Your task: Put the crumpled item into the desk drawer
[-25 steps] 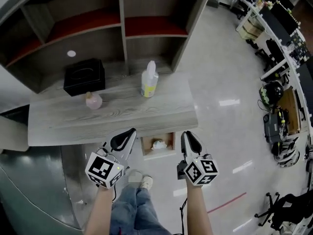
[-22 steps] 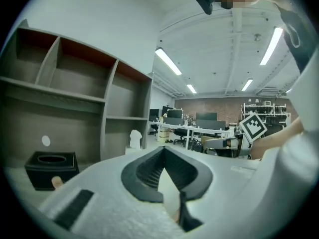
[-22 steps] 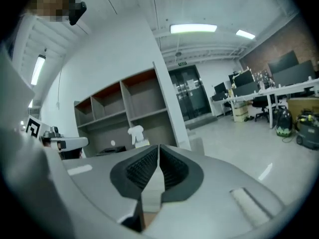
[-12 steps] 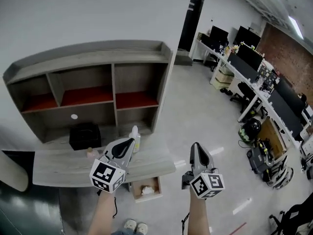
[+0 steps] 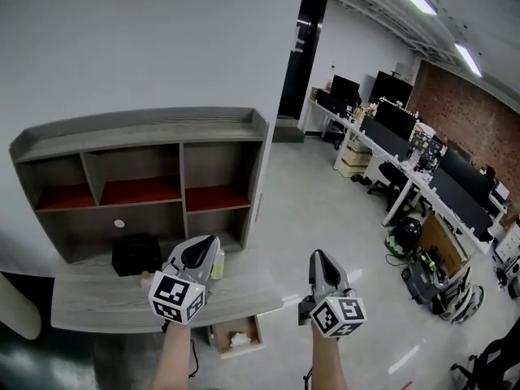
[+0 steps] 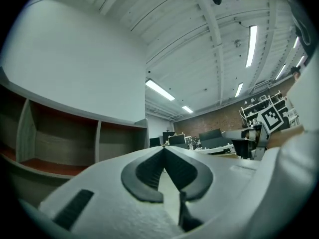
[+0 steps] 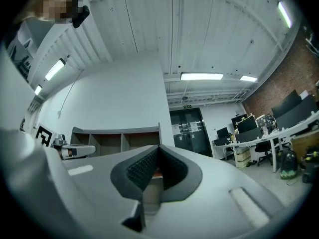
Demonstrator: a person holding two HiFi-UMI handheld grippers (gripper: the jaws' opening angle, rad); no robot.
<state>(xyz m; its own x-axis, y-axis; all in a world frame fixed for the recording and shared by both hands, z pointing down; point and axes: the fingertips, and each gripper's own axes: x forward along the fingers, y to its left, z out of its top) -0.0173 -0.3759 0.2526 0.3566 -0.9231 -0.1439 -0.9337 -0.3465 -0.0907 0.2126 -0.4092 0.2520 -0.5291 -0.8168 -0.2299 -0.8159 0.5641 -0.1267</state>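
Note:
A white crumpled item (image 5: 240,340) lies in the open wooden drawer (image 5: 220,341) under the grey desk (image 5: 97,303), at the bottom of the head view. Both grippers are held up in the air, well above the drawer and pointing out into the room. My left gripper (image 5: 201,252) is shut with nothing in it, its jaws meeting at the tip (image 6: 163,151). My right gripper (image 5: 318,260) is also shut and empty (image 7: 159,148). The marker cube of the right gripper (image 6: 271,119) shows in the left gripper view.
On the desk stand a black box (image 5: 134,254) and a pale bottle (image 5: 218,268), partly behind the left gripper. A shelf unit (image 5: 138,181) with red-floored bays rises behind the desk. Office desks with monitors (image 5: 382,116) and chairs fill the right side.
The head view has swung up from the desk to the room. Both grippers have lifted away from the drawer. The crumpled item stays in the drawer.

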